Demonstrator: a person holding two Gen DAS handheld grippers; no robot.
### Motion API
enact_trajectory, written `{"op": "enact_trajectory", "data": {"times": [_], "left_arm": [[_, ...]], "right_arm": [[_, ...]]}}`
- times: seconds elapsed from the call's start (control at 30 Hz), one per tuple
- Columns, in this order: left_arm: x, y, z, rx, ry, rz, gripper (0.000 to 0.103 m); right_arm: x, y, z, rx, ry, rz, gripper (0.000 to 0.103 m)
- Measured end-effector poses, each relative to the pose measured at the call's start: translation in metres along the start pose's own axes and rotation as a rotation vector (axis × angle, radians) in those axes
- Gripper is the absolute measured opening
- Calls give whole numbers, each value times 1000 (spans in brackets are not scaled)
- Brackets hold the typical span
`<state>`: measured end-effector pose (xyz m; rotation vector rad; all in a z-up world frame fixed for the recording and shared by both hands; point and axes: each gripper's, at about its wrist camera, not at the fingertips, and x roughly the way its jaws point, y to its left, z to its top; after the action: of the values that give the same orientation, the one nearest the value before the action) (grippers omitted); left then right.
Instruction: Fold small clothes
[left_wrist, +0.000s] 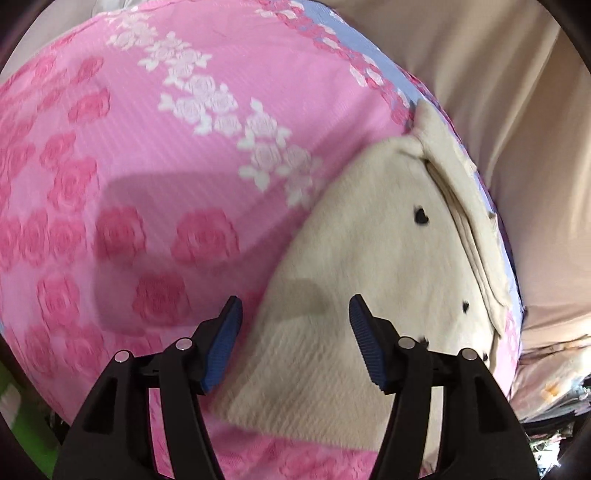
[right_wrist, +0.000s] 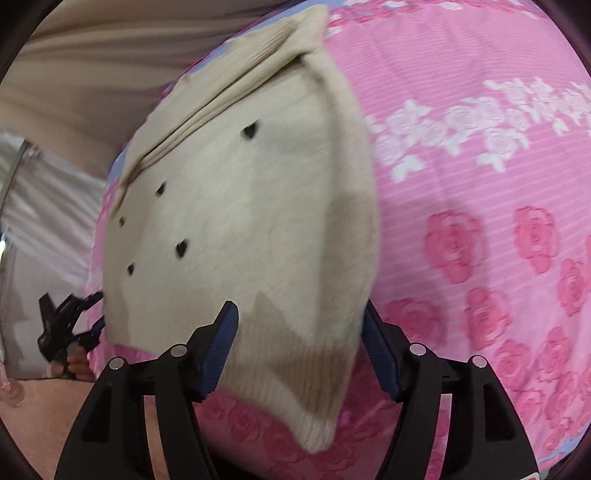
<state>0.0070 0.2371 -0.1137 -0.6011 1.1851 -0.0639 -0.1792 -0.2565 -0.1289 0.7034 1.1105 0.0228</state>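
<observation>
Lying folded on the pink rose bedspread (left_wrist: 166, 155), the cream garment (right_wrist: 240, 229) stretches toward twelve o'clock between the wide-open right hand-held gripper (right_wrist: 299, 354), nearer than the equally wide, empty left hand-held gripper (left_wrist: 295, 343).

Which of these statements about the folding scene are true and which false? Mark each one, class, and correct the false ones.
1. The cream sweater lies on a pink sheet with a rose pattern. True.
2. The sweater carries small black heart marks. True.
3. The left claw is clamped shut on the sweater. False: its jaws stand open, with nothing between them.
4. The right claw is shut. False: its jaws stand apart, with the sweater's lower edge between them.
5. The sweater is bright green. False: it is cream.
</observation>
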Motion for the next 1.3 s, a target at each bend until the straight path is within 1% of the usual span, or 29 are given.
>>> {"op": "enact_trajectory", "data": {"times": [0.07,0.1,0.13,0.17,0.2,0.23,0.27,0.33,0.43,0.5,0.6,0.7,0.77,0.8,0.83,0.87,0.93,1.0,1.07,1.1,1.13,1.17,1.23,1.27,1.3], "left_arm": [[-4,2,-11,-1,-5,-18,56],[-5,3,-13,-11,-10,-17,49],[-5,5,-13,-28,-10,-11,42],[-4,9,-14,-60,1,-11,21],[-1,15,-13,-92,30,-46,8],[1,22,-13,-152,53,-88,7],[0,25,-13,-182,47,-95,7],[-7,19,-15,-180,34,-90,7],[-22,6,-22,-155,23,-109,6],[-32,1,-31,-145,31,-129,6],[-42,-4,-58,-148,73,-160,6],[-42,-5,-86,-145,116,-143,6],[-41,3,-113,-165,163,-122,6],[-42,7,-124,-169,181,-110,6],[-43,11,-135,-158,174,-91,6],[-44,14,-142,-156,184,-85,6],[-47,24,-160,-161,226,-71,6],[-53,27,-170,-151,251,-55,4],[-62,28,-173,-128,247,-51,4],[-64,25,-170,-121,232,-70,4],[-64,22,-167,-113,220,-81,5],[-61,16,-163,-98,206,-73,9],[-51,8,-154,-78,206,-40,25],[-46,8,-155,-77,232,-30,52],[-43,9,-157,-82,258,-4,72]], "right_arm": [[2,5,-7,-39,-20,8,69],[2,5,-8,-44,-27,15,68],[2,4,-10,-42,-23,39,64],[7,4,-8,-36,-7,63,34],[10,2,-7,-23,12,66,12],[11,1,-7,-9,15,70,12],[7,0,-6,-8,-1,78,11],[-7,1,-1,-24,-41,79,10],[-34,-2,4,-61,-84,66,10],[-53,-9,6,-77,-101,52,9],[-77,-20,5,-110,-96,18,9],[-88,-32,-2,-132,-58,-19,9],[-90,-41,-14,-139,-9,-43,9],[-89,-45,-20,-139,18,-53,9],[-89,-52,-30,-142,54,-66,9],[-90,-58,-39,-149,87,-80,9],[-87,-69,-59,-153,165,-103,7],[-85,-78,-76,-135,227,-98,7],[-87,-80,-76,-127,227,-81,7],[-88,-79,-72,-120,212,-78,8],[-87,-80,-64,-96,186,-69,11],[-86,-83,-56,-62,172,-51,17],[-78,-84,-44,-12,165,-33,27],[-75,-83,-42,-8,166,-31,37],[-72,-81,-41,-14,166,-25,43]]}}
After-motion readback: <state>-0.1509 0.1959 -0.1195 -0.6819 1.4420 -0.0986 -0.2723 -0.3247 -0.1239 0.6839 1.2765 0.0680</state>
